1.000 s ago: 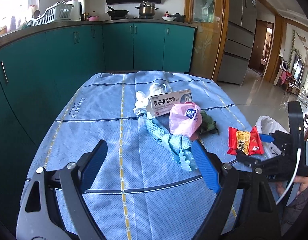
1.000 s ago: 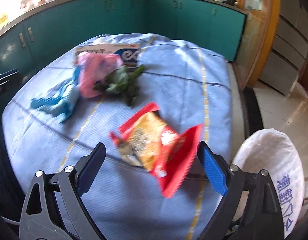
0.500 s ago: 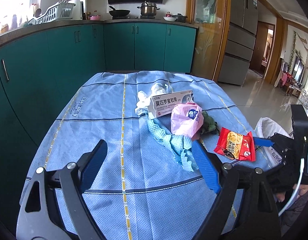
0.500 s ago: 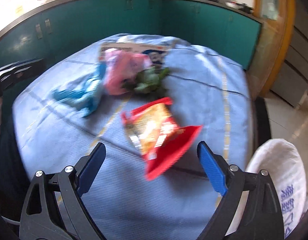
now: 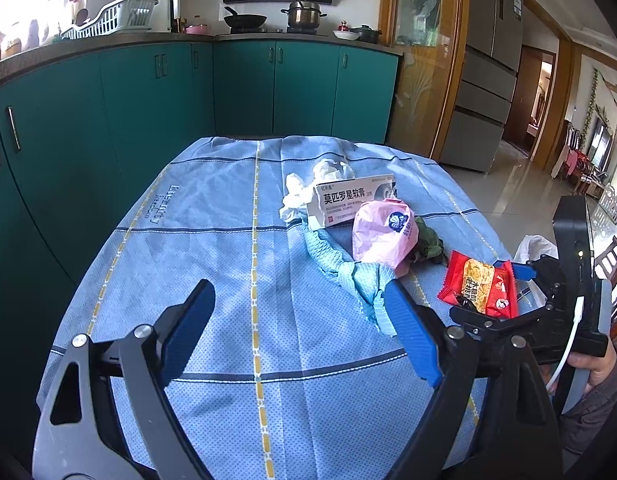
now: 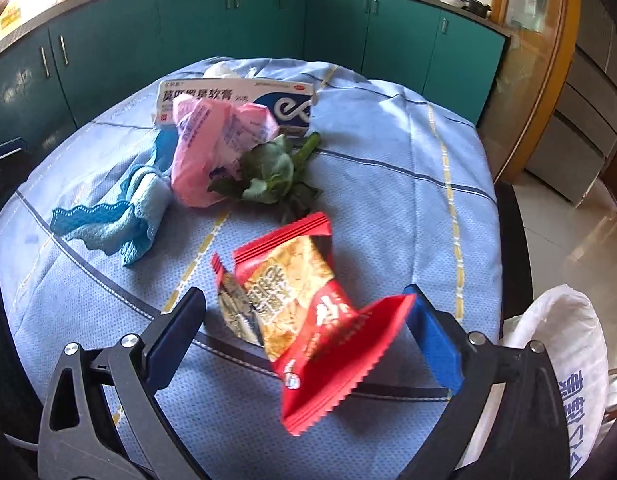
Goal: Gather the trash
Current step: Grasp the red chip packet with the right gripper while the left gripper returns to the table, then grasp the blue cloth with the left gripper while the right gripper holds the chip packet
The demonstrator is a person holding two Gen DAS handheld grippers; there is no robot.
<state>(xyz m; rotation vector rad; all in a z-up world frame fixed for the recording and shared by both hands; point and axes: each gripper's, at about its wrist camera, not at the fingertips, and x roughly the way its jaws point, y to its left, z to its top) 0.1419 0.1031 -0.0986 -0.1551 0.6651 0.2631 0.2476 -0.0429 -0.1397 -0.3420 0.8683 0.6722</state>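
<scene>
While the red wrapper (image 6: 296, 316) lies between the wide-spread jaws of the right gripper (image 6: 304, 332), nothing is gripped yet; its crimped end is seen close against the right pad, though contact cannot be told. The pick-up step is judged to be in hand: a squeeze on the wrapper is called for next, then a swing to the white bag (image 6: 564, 364), which is hung just past the table edge on the right. The left gripper (image 5: 300, 332) is held fully open and empty over bare cloth (image 5: 212, 240). Further in, the pink bag (image 6: 212, 148), greens (image 6: 268, 176), blue rag (image 6: 116, 220) and box (image 6: 268, 100) are left bunched together. Open room is offered in front of the left gripper; the near edge is close under the right one.
</scene>
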